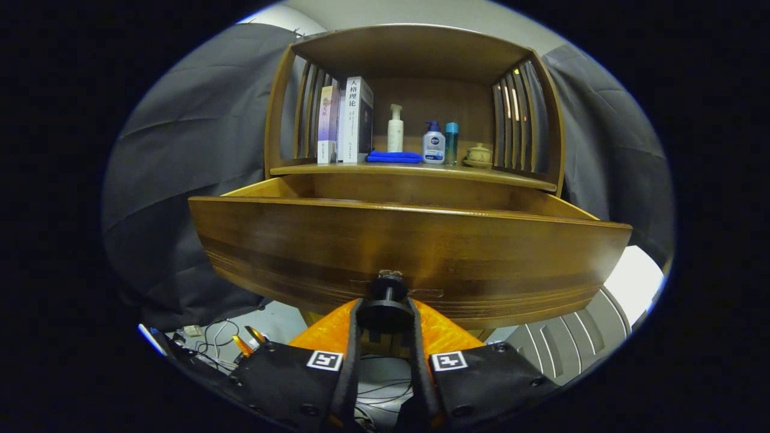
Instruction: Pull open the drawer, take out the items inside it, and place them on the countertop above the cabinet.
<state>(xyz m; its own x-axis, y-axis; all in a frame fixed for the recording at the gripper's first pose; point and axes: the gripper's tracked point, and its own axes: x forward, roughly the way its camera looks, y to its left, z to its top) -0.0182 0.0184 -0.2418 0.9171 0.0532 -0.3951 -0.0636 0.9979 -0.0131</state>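
Gripping the drawer's knob [385,313], the gripper [385,319] has both fingers [352,337] pressed on its sides. The drawer [409,252] stands pulled out just ahead of them; beyond, the worktop [415,171] carries books [348,120], bottles [434,143] and a blue cloth [394,157]

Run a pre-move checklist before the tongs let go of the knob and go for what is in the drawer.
1. Drawer pulled out of the cabinet: ok, its front stands well forward of the shelf edge.
2. Tongs on the knob: ok, both fingers press its sides.
3. Items inside the drawer: cannot tell, the tall front panel hides the interior.
4. Free spot on the countertop: ok, bare wood right of the lidded cup.
5. Things to avoid there: books, blue cloth, three bottles.
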